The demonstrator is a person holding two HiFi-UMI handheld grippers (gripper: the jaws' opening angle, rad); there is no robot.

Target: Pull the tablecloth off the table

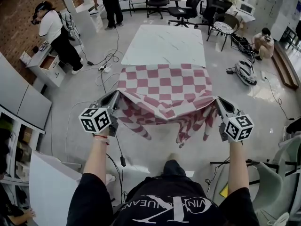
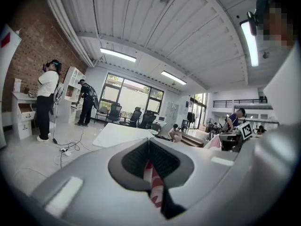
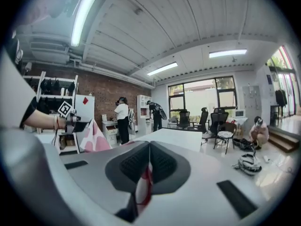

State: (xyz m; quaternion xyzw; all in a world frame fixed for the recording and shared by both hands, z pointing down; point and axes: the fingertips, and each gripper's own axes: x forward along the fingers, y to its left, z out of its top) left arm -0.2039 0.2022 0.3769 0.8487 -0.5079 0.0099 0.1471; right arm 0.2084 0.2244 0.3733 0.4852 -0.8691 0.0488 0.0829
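A red-and-white checked tablecloth (image 1: 165, 86) covers the near part of a white marble-look table (image 1: 164, 44) and hangs off its near edge in folds. My left gripper (image 1: 117, 96) is shut on the cloth's near left corner, and a strip of that cloth (image 2: 153, 185) shows pinched between its jaws. My right gripper (image 1: 218, 100) is shut on the near right corner; the pinched cloth (image 3: 144, 185) shows in the right gripper view. Both grippers are held up in front of the table, with the cloth stretched between them. The far half of the tabletop is bare.
Cables (image 1: 104, 69) trail on the floor left of the table. A person (image 1: 55, 34) stands by a white cabinet (image 1: 46, 65) at the left, another (image 1: 109, 4) at the back. Office chairs (image 1: 188, 6) stand beyond the table. A crouching person (image 1: 263, 42) and bags are at the right.
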